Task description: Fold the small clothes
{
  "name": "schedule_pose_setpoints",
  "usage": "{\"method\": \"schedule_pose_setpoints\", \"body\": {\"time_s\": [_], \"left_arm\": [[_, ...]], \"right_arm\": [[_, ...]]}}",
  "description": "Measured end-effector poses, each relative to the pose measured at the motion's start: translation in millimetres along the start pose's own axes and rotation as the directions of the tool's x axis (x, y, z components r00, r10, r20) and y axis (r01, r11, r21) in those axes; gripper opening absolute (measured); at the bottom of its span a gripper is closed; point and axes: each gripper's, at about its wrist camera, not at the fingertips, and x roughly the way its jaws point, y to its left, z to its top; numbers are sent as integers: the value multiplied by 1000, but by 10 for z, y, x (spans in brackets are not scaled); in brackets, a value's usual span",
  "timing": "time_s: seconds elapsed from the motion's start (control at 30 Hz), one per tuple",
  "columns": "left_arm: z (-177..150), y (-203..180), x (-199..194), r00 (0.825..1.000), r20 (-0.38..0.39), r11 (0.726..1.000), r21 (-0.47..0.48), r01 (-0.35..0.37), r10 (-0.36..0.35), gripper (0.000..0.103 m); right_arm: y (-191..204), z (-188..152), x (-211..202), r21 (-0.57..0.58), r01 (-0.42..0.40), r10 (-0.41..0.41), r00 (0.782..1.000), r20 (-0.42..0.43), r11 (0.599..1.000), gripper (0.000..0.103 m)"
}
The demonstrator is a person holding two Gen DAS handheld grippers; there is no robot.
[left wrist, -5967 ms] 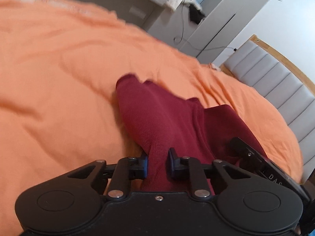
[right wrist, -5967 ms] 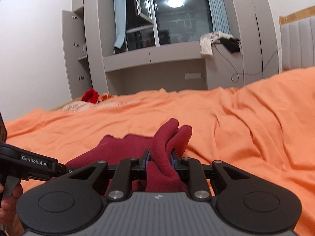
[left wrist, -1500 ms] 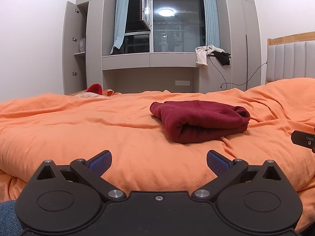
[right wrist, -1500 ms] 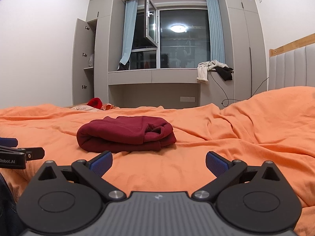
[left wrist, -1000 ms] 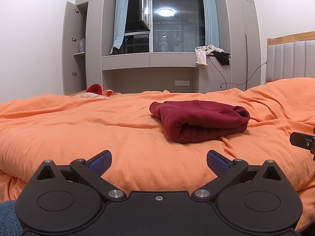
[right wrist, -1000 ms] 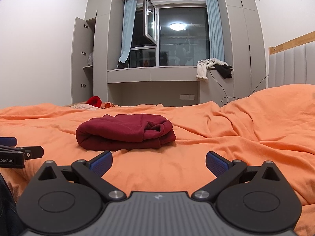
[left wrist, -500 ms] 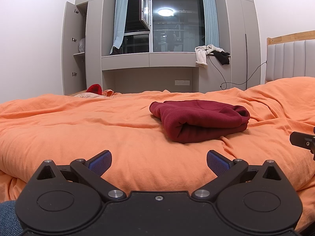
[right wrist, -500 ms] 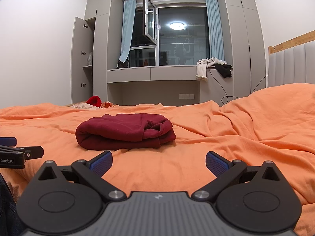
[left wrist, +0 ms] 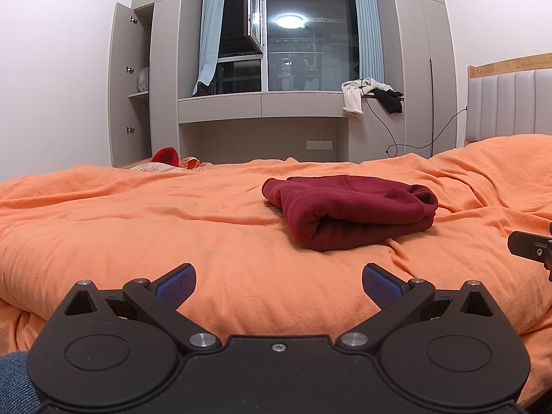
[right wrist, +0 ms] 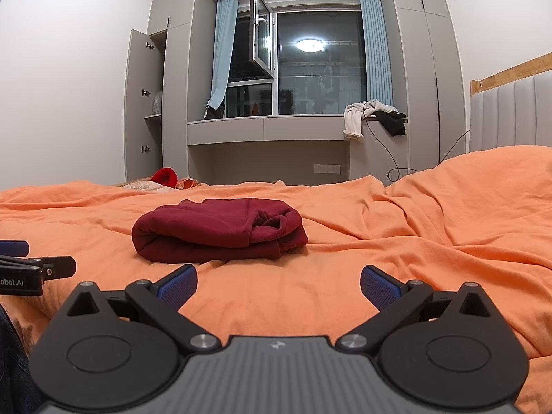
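Ahead of both tools, the folded maroon garment [left wrist: 348, 210] lies on the orange bedcover [left wrist: 138, 234], long axis crosswise. It sits right of the left gripper [left wrist: 278, 281], left of the right gripper [right wrist: 278, 281]. Both stand wide apart, holding nothing. Neither appears nearer.

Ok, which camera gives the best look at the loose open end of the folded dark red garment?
The right wrist view: the dark red garment faces it with its bunched open end at the right. The left wrist view shows the garment from its rounded folded edge; the open end lies farther back.
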Motion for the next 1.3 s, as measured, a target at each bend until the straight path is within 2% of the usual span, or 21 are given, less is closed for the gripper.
{"method": "schedule_pose_setpoints", "body": {"time_s": [1.3], "left_arm": [[-2, -11, 14, 1000, -2, 1000, 11, -2, 2, 102]], "right_arm": [[-8, -39, 17, 4, 2, -2, 1000, 1, 1000, 103]]}}
